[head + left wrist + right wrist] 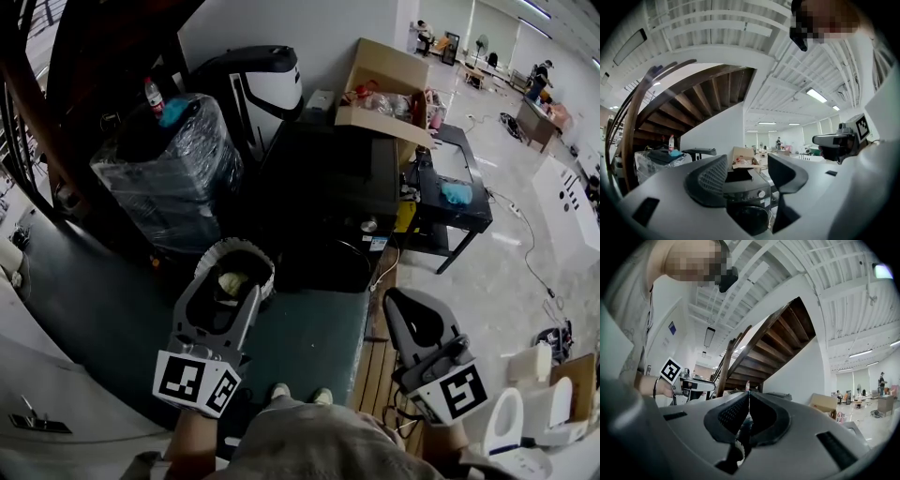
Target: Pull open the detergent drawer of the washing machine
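Now the left gripper [747, 161] holds its jaws apart around nothing, and the right gripper [748, 397] has its jaws closed, empty. The dark washing machine [328, 187] stands at twelve o'clock, well apart from both.

Left tool [747, 165], jaws apart, faces the washing machine [751, 194].

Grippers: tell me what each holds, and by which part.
Nothing is held. The left gripper has its jaws apart, only the far washing machine showing between them; the right gripper has its jaws shut on nothing.
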Action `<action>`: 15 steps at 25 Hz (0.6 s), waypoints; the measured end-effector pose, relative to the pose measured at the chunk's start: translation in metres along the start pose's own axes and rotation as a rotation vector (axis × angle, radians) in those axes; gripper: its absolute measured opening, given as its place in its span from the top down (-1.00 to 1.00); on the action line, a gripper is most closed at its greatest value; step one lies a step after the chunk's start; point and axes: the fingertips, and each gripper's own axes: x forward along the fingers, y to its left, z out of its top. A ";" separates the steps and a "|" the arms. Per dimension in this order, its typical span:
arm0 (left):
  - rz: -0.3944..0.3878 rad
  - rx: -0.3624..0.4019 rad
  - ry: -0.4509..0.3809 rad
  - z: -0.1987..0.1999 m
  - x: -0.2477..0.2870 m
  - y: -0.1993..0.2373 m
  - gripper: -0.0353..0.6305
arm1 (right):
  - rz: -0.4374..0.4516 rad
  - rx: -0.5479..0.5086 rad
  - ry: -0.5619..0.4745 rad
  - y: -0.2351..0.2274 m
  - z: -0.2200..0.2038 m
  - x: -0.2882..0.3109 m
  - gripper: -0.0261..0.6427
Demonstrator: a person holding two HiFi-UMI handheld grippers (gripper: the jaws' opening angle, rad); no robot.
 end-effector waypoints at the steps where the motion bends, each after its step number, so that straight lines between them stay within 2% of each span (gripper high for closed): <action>1: 0.004 0.003 -0.015 0.003 0.000 -0.002 0.01 | 0.005 0.000 -0.004 -0.001 0.000 -0.002 0.83; 4: 0.020 0.039 -0.045 0.008 -0.001 -0.009 -0.19 | 0.014 0.009 -0.010 -0.003 -0.001 -0.007 0.83; 6: 0.025 0.048 -0.044 0.007 -0.001 -0.012 -0.23 | 0.007 0.030 -0.020 -0.006 -0.001 -0.008 0.83; 11: 0.032 0.069 -0.023 0.003 0.004 -0.014 -0.24 | 0.025 0.035 -0.028 -0.012 -0.006 -0.011 0.83; 15: 0.028 0.080 -0.017 0.000 0.011 -0.011 -0.24 | 0.008 0.039 -0.021 -0.018 -0.012 -0.006 0.83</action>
